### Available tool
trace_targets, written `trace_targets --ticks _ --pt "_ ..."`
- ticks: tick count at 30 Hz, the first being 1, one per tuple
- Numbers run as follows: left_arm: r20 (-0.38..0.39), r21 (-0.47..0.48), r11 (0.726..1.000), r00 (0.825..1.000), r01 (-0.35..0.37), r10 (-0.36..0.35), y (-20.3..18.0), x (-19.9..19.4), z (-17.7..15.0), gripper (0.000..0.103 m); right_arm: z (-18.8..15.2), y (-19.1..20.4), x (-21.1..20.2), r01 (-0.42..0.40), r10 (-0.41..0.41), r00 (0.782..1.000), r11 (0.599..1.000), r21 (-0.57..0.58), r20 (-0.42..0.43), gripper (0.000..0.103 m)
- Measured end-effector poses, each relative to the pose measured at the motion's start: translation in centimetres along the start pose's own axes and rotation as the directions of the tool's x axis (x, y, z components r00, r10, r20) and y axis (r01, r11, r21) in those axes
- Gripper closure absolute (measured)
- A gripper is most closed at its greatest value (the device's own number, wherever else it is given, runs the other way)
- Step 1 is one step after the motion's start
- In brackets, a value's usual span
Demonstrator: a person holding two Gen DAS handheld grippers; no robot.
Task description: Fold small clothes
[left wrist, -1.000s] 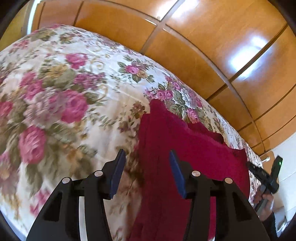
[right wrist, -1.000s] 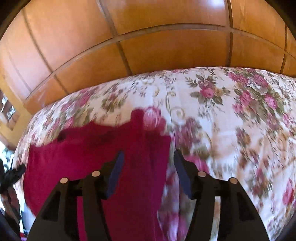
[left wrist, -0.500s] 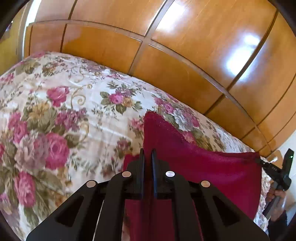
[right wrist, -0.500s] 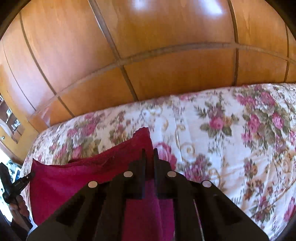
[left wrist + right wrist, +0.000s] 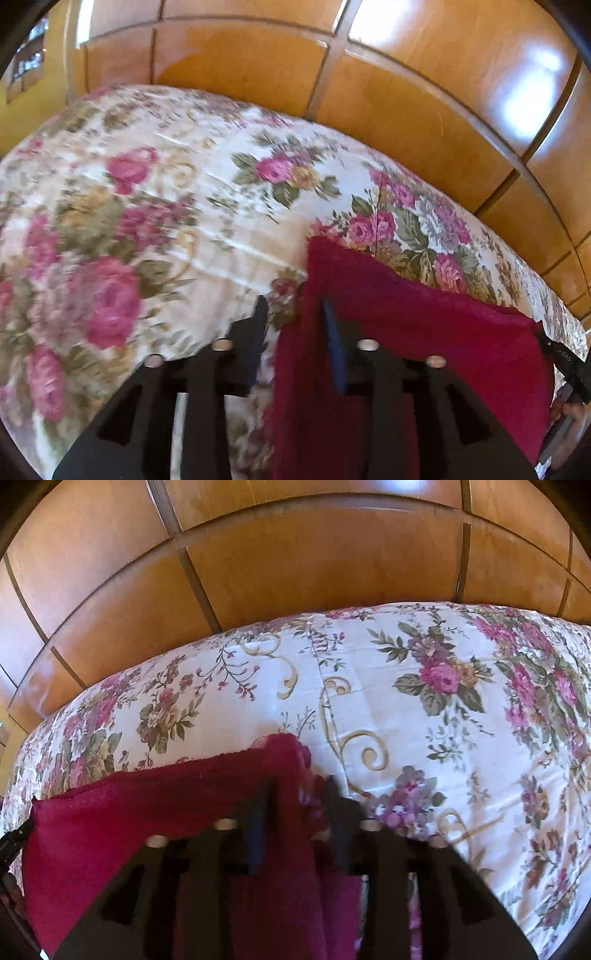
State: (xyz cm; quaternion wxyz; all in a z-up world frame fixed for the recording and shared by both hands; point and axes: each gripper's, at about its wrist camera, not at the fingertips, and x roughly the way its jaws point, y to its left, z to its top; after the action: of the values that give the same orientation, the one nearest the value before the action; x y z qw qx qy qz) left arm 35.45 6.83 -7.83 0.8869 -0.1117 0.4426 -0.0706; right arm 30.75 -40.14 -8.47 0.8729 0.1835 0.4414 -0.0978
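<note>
Crimson knit cloth lies across the floral bedspread, its long axis running from one gripper to the other and its far edge toward the wooden wardrobe panels. Each tool sits at one end corner, a sensible placing for drawing the edge square. Both the left gripper and the right gripper have jaws parted, straddling the cloth's side edge without clamping it; motion blur hides finer contact.
</note>
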Motion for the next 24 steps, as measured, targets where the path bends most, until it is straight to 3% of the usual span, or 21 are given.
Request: trace_targets --ticks 6,9,12,15,17,21,24 --pt "0.115 0.067 0.998 0.993 0.015 -0.022 -0.3 -7.2 -3.1 0.070 -2.0 1.0 -6.0 -0.065 0.066 0.995 0.998 -0.025 0.077 0.042" --pt "0.121 0.108 0.992 0.990 0.064 -0.077 -0.8 -9.7 -5.9 0.070 -4.4 2.7 -8.2 -0.139 0.143 0.988 0.988 -0.072 0.064 0.034" --pt "0.105 0.156 0.987 0.992 0.047 -0.064 -1.9 -10.2 -8.6 0.070 -7.4 4.8 -9.6 -0.175 0.184 0.981 0.976 -0.131 0.057 0.027" --pt "0.038 0.152 0.988 0.999 0.007 -0.013 -1.9 -8.2 -10.8 0.070 -10.3 6.1 -9.2 -0.155 0.163 0.986 0.973 -0.172 0.034 0.021" --pt "0.053 0.171 0.985 0.998 -0.030 0.022 -1.8 -7.4 -12.0 0.068 -11.8 5.9 -7.9 -0.132 0.137 0.991 0.974 -0.186 0.011 0.020" --pt "0.068 0.128 0.991 0.997 -0.048 0.039 -2.1 -8.5 -12.4 0.066 -14.3 5.4 -7.0 -0.098 0.133 0.985 0.959 -0.267 0.114 0.014" --pt "0.103 0.132 0.990 0.994 -0.059 0.046 -2.5 -10.1 -12.7 0.065 -14.3 5.4 -6.9 -0.089 0.125 0.985 0.960 -0.266 0.122 0.013"
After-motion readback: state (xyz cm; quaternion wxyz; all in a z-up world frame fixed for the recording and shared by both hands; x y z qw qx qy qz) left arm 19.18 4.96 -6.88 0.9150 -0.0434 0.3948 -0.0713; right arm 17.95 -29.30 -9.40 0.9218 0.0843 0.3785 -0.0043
